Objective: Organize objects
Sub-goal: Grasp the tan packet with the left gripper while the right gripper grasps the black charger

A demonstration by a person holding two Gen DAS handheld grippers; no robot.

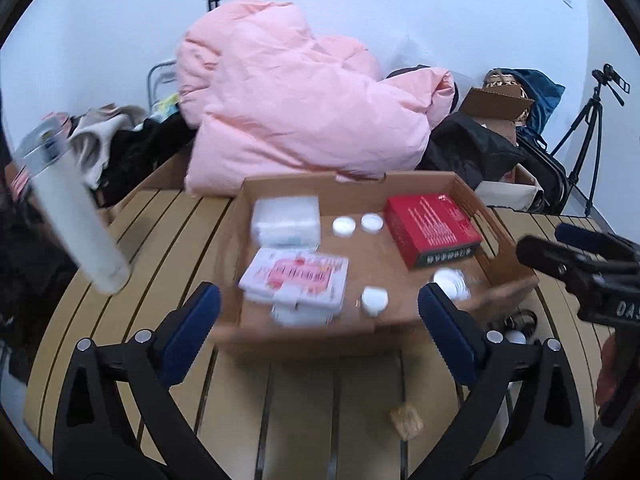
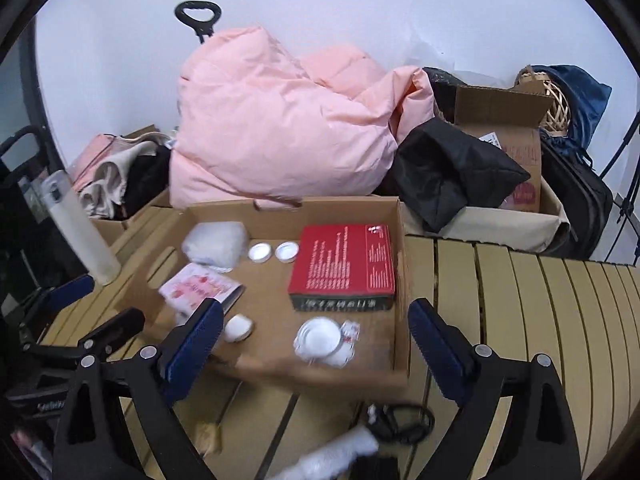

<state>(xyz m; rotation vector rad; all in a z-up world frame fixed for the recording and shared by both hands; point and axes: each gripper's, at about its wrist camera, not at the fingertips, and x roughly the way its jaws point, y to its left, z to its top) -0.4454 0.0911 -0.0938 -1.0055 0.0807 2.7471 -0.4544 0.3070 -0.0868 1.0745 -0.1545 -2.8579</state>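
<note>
1. Here, the left gripper (image 1: pixel 320 312) is spread wide with nothing between its blue pads, low in the frame before the cardboard tray (image 1: pixel 496 236).
2. The right gripper (image 2: pixel 316 328) is likewise spread and holds nothing.
3. In the tray's centre right lies the red box (image 2: pixel 344 260); two white lids (image 2: pixel 274 251) sit beside it, and a pink-printed packet (image 1: pixel 296 276) at centre left.
4. A pink duvet (image 1: pixel 296 108) fills the upper middle.

pink duvet (image 1: pixel 304 108), tripod (image 1: pixel 588 128), black bag (image 2: pixel 452 168), wicker basket (image 2: pixel 550 98)
</note>
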